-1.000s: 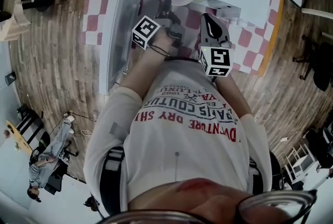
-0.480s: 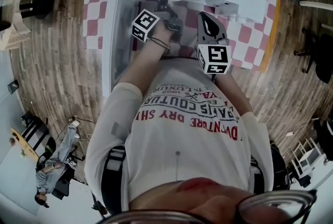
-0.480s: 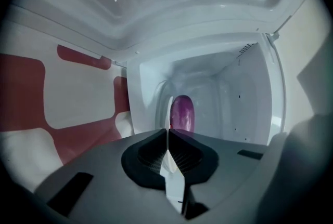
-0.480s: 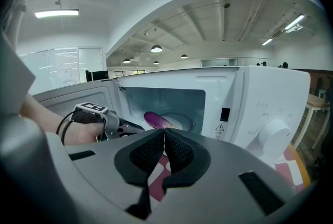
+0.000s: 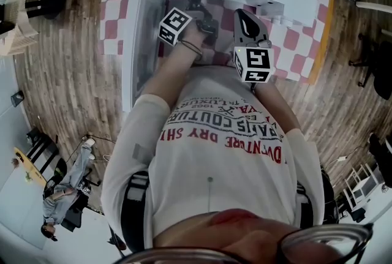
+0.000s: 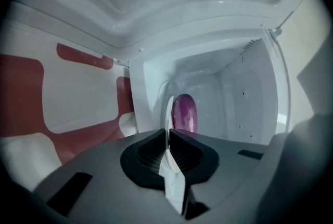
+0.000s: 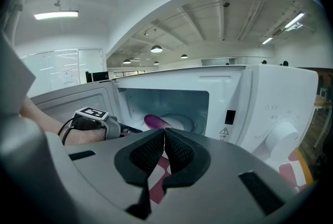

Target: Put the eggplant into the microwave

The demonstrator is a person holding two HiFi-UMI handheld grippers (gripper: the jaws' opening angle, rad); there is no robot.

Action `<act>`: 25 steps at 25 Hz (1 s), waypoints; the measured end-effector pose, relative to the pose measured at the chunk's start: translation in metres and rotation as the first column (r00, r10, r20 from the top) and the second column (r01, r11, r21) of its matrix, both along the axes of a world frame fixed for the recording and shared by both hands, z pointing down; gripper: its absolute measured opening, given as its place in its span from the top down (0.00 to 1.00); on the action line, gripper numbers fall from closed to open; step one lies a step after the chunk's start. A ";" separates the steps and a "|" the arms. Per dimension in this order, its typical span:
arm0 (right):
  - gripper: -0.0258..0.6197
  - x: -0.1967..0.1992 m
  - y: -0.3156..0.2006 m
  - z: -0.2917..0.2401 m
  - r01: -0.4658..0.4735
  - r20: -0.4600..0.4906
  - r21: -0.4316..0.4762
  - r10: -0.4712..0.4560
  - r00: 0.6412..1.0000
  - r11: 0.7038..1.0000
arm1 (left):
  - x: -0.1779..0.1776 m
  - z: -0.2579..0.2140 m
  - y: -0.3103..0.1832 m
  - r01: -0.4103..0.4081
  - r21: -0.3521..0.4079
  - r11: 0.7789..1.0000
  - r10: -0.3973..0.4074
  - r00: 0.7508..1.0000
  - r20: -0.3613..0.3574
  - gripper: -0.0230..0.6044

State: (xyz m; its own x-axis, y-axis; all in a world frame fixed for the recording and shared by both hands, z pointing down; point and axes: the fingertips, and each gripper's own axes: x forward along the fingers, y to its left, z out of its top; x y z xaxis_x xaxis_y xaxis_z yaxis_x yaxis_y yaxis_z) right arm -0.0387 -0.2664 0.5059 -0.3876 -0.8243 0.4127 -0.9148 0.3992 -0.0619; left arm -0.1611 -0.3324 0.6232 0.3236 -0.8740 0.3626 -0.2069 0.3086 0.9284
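Observation:
The purple eggplant (image 6: 184,112) lies on a white plate (image 6: 169,108) inside the open white microwave (image 7: 270,108). My left gripper (image 6: 168,137) reaches into the cavity, its jaws shut on the plate's thin near rim, which I see edge-on. From the right gripper view the eggplant (image 7: 156,122) and the plate (image 7: 179,123) sit on the cavity floor, with the left gripper's marker cube (image 7: 92,113) at the opening. My right gripper (image 7: 164,137) hangs in front of the microwave, shut and empty. From the head view both grippers, left (image 5: 196,2) and right (image 5: 244,16), are at the microwave's front.
The microwave's door (image 5: 138,42) stands swung open to the left. Its control knob (image 7: 281,140) is on the right of the front panel. The microwave stands on a red-and-white checked cloth (image 5: 294,48) over a table; wooden floor (image 5: 67,73) surrounds it.
The left gripper has edged a little further toward the microwave's cavity, still holding the plate's rim. The right gripper has stayed where it was.

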 end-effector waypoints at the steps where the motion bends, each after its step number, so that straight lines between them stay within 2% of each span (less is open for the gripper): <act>1: 0.92 0.000 0.000 0.000 0.000 0.000 -0.002 0.000 1.000 1.000 | 0.000 0.000 0.000 -0.008 0.002 1.000 0.008 1.000 0.016 0.91; 7: 0.92 0.005 0.000 0.001 -0.012 -0.002 -0.006 0.012 1.000 1.000 | 0.001 -0.004 -0.001 -0.022 0.016 1.000 0.022 0.999 0.026 0.90; 8: 0.92 0.006 0.000 0.001 -0.013 -0.001 -0.006 0.013 1.000 1.000 | 0.001 -0.005 -0.002 -0.019 0.024 1.000 0.018 1.000 0.017 0.77; 9: 0.92 0.006 0.000 0.000 -0.012 0.000 -0.006 0.012 1.000 1.000 | 0.002 -0.007 -0.002 -0.017 0.035 0.999 0.017 1.000 0.009 0.70; 12: 0.92 0.006 0.001 0.001 -0.006 0.002 -0.013 0.006 1.000 1.000 | 0.004 -0.015 -0.005 -0.024 0.063 0.998 0.024 1.000 -0.003 0.60; 14: 0.92 0.006 0.002 0.003 -0.005 0.005 -0.021 0.005 1.000 1.000 | 0.004 -0.017 -0.005 -0.022 0.058 0.998 0.023 1.000 -0.013 0.56; 18: 0.92 0.006 0.003 0.005 0.005 0.009 -0.023 -0.004 1.000 1.000 | 0.002 -0.018 0.004 -0.032 0.062 0.998 0.032 0.999 -0.002 0.56; 19: 0.92 0.006 0.002 0.004 0.008 0.010 -0.021 -0.008 1.000 1.000 | 0.003 -0.019 0.007 -0.055 0.071 0.996 0.053 0.998 0.022 0.59; 21: 0.92 0.005 0.002 0.003 0.011 0.020 -0.018 -0.011 1.000 1.000 | 0.004 -0.021 0.013 -0.096 0.076 0.992 0.091 0.993 0.075 0.73; 23: 0.92 0.003 0.003 0.001 0.015 0.037 -0.017 -0.014 0.999 1.000 | 0.002 -0.024 0.020 -0.105 0.074 0.992 0.098 0.991 0.094 0.83; 25: 0.92 0.000 0.004 -0.002 0.022 0.045 -0.016 -0.022 0.999 1.000 | -0.001 -0.029 0.025 -0.107 0.076 0.991 0.099 0.990 0.104 0.88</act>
State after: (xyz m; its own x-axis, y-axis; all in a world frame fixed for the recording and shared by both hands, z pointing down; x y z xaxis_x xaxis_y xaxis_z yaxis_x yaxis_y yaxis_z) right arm -0.0389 -0.2627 0.5044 -0.4238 -0.8085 0.4083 -0.9020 0.4177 -0.1090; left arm -0.1618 -0.3076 0.5944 0.3789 -0.8658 0.3267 -0.3265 0.2053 0.9226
